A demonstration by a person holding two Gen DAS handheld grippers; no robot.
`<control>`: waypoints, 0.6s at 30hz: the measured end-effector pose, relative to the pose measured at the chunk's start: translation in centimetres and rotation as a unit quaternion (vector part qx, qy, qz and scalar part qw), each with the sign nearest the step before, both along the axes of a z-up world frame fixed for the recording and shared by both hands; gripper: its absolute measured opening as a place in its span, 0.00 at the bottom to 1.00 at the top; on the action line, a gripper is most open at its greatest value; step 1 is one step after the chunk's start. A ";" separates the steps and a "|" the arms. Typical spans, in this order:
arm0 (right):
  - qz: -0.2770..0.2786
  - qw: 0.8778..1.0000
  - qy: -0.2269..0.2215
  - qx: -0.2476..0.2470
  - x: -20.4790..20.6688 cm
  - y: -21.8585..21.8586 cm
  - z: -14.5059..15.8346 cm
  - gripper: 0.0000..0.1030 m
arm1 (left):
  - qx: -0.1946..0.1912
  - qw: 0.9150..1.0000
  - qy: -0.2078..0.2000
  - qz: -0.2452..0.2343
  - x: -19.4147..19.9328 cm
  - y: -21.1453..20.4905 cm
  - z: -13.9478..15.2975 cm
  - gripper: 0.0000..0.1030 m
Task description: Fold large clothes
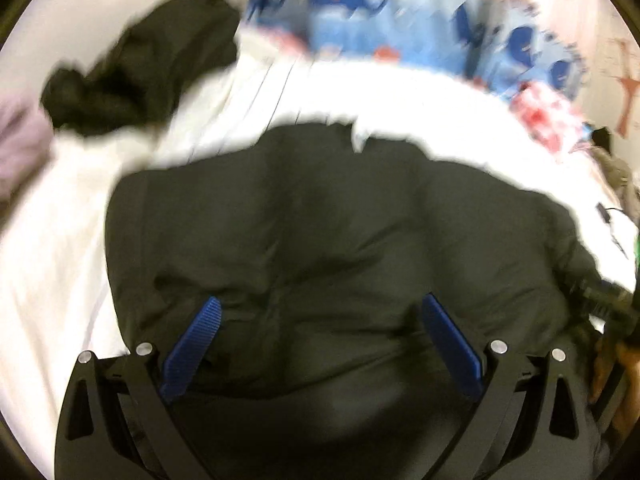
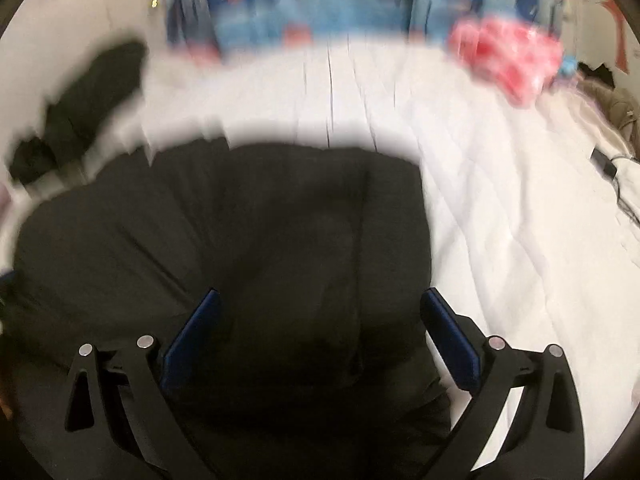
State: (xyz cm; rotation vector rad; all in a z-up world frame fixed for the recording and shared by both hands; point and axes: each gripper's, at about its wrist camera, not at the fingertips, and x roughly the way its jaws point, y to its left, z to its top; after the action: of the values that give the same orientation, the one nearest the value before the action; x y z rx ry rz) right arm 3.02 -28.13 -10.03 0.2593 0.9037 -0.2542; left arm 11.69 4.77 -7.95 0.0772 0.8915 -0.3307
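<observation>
Both the left claw (image 1: pixel 320 312) and right claw (image 2: pixel 320 304) gape wide over a puffy, creased black garment (image 1: pixel 320 220) on a quilted white bed (image 2: pixel 500 200).

matt black cloth garment (image 1: pixel 320 220) on white quilted bedding (image 2: pixel 500 200); ribbed blue claw pads (image 1: pixel 192 344).

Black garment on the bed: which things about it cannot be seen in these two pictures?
- Black garment: its type and fold state, motion blur in both views.
- Its near edge: hidden behind the open left gripper and open right gripper.
- Second dark cloth: blurred, unidentifiable.
- Blue patterned fabric: cut off by the top edge.
</observation>
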 end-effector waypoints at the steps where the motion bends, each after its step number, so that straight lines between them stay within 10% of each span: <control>1: 0.005 0.999 0.005 0.037 0.1 -0.6 -0.9 0.93 | 0.006 1.000 0.029 -0.001 0.8 0.1 -1.3 0.93; 9: -0.004 0.990 -0.142 -0.008 -2.7 -0.5 6.2 0.93 | 0.011 0.999 -0.037 0.008 -0.3 -0.4 1.3 0.93; 18: 0.022 0.999 -0.014 0.019 2.2 0.0 0.3 0.93 | 0.043 0.999 -0.001 0.003 0.0 -1.4 -0.8 0.93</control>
State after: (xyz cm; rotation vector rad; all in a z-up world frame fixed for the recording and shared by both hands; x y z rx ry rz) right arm 5.23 -28.13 -9.72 0.2777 0.8871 -0.1929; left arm 11.70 3.40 -8.76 0.1538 0.9045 -0.2862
